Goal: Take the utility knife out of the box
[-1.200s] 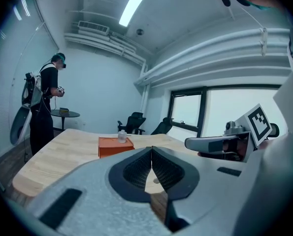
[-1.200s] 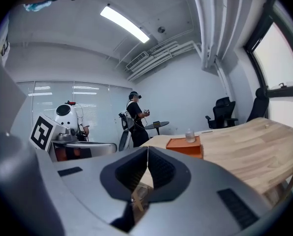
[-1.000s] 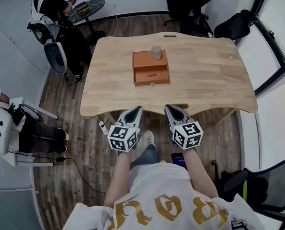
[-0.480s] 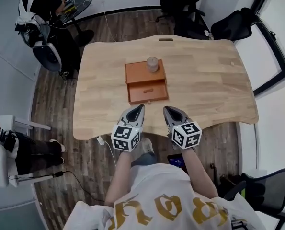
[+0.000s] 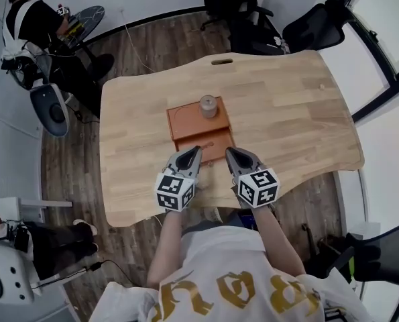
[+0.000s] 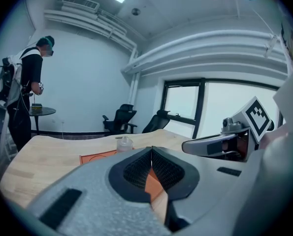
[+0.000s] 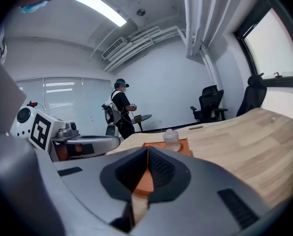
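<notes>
Holding the left gripper [image 5: 197, 149] and the right gripper [image 5: 228, 150] side by side above the near edge of the wooden surface [image 5: 290, 113], both pointing away from the body at the orange box [image 5: 186, 121]. Pressing the left fingers [image 6: 136, 170] together at their tips, with nothing between them. Pressing the right fingers [image 7: 159, 170] together the same way, also empty.

Finding the box near the middle of the surface, its drawer [image 5: 217, 139] standing open toward the grippers, just beyond both sets of fingertips. Making out the utility knife [image 5: 206, 145] only as a small slim shape lying in that open drawer, about the same orange as the box, apart from both grippers. Noting a small clear bottle [image 5: 208, 106] standing upright on the box's top.

Catching, well apart from the surface, a person [image 5: 26, 19] standing by a small round table [image 5: 85, 19], and dark office chairs [image 5: 243, 9] on the wooden floor [image 5: 72, 146] at the far side.
</notes>
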Motion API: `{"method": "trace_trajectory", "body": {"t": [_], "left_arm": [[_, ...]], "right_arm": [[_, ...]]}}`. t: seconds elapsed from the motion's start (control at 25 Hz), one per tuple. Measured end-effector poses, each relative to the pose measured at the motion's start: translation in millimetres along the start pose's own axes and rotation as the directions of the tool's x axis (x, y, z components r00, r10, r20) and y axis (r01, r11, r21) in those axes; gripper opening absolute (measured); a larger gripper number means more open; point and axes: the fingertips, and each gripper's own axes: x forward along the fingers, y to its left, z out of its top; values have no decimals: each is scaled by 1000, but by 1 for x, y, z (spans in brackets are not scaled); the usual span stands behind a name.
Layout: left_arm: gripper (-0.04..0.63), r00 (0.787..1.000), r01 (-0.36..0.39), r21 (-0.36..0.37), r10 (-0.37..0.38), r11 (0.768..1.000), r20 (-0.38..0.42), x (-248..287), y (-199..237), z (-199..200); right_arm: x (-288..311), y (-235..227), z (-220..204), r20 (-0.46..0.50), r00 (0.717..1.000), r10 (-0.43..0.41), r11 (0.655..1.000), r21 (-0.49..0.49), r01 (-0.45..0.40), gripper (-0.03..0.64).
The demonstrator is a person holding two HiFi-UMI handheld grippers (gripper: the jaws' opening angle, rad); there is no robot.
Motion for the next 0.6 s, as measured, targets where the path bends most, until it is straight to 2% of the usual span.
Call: {"method": "trace_trajectory", "body": {"t": [0.32,0.48,0.6], "left_arm": [[11,998,55,-8,-55,998,-26,20,8,1],[11,998,50,-26,-51,998,-23,28,17,5],[11,998,54,-1,-54,999,-33,34,19,9]], "right_arm": [[11,-18,3,4,999,-35,999,30,35,12],[20,-19,10,5,1000,-20,1000,13,20,12],[26,-25,13,-1,1000,-17,1000,7,17,12]]}}
